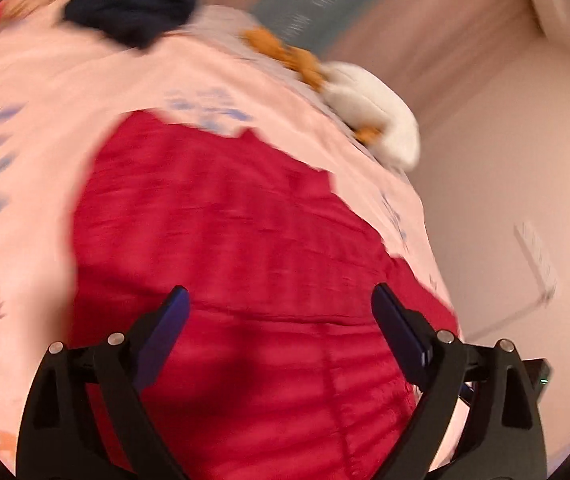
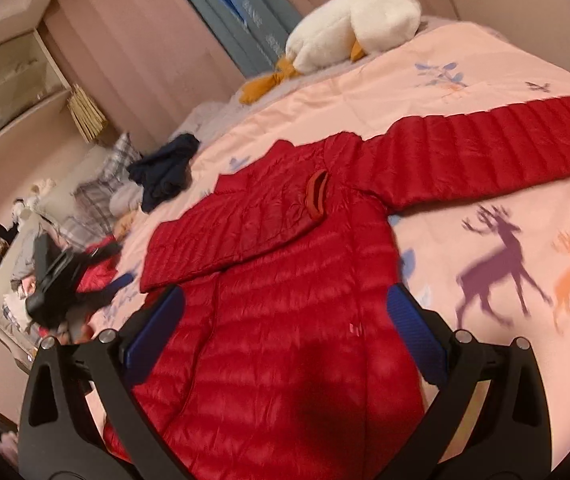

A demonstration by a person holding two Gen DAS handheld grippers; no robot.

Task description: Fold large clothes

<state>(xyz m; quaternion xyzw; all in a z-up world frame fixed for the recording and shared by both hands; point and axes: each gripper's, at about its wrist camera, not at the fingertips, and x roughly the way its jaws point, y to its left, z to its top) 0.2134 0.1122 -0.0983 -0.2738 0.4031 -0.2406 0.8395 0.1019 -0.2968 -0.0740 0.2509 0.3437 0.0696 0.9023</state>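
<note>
A red quilted down jacket (image 2: 285,288) lies flat on a pink bedspread (image 2: 485,168). One sleeve (image 2: 253,220) is folded across its body; the other sleeve (image 2: 485,152) stretches out to the right. My right gripper (image 2: 285,312) is open and empty above the jacket's lower body. My left gripper (image 1: 281,308) is open and empty above the same jacket (image 1: 225,220), which fills the blurred left wrist view. The left gripper also shows in the right wrist view (image 2: 65,276) at the bed's left edge.
A white plush goose (image 2: 349,28) lies at the far side of the bed, also in the left wrist view (image 1: 369,104). A dark navy garment (image 2: 165,168) lies crumpled near plaid pillows (image 2: 101,192). Curtains and shelves stand behind the bed.
</note>
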